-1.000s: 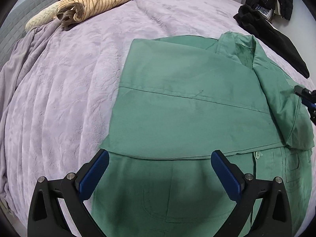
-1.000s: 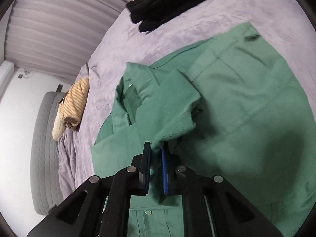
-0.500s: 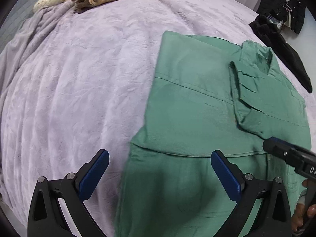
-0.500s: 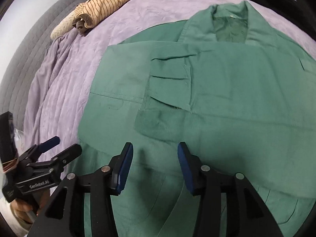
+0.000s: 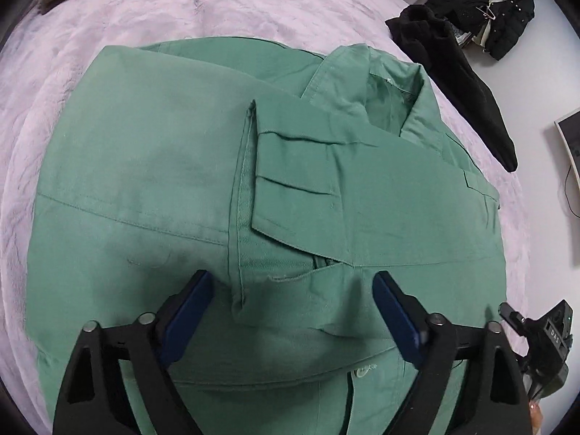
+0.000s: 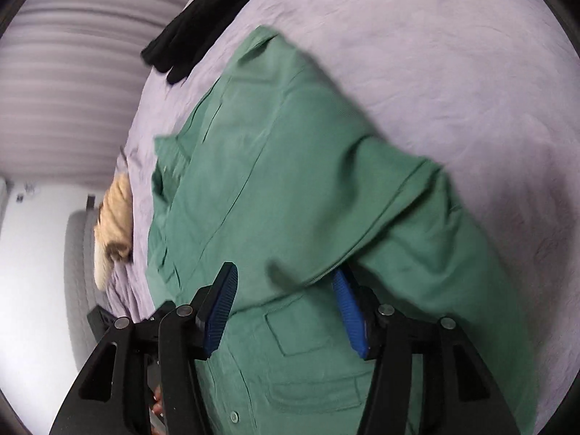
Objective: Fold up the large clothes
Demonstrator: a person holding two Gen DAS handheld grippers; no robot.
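Observation:
A large green shirt lies on the lilac bedspread, collar at the far side, with both sleeves folded across its front. My left gripper is open and empty, hovering low over the folded sleeve cuff at the shirt's middle. My right gripper is open over the shirt near its right side; the right blue pad sits at the edge of a folded flap, not clamping it. Part of the right gripper's body shows at the lower right of the left wrist view.
A black garment lies on the bed's far right edge, also in the right wrist view. A striped tan folded garment rests near the grey headboard. More dark clothes are piled beyond the bed.
My right gripper let go of the sleeve it held a second ago, opened wider, and swung to the shirt's right side. My left gripper moved in over the shirt's middle, staying open.

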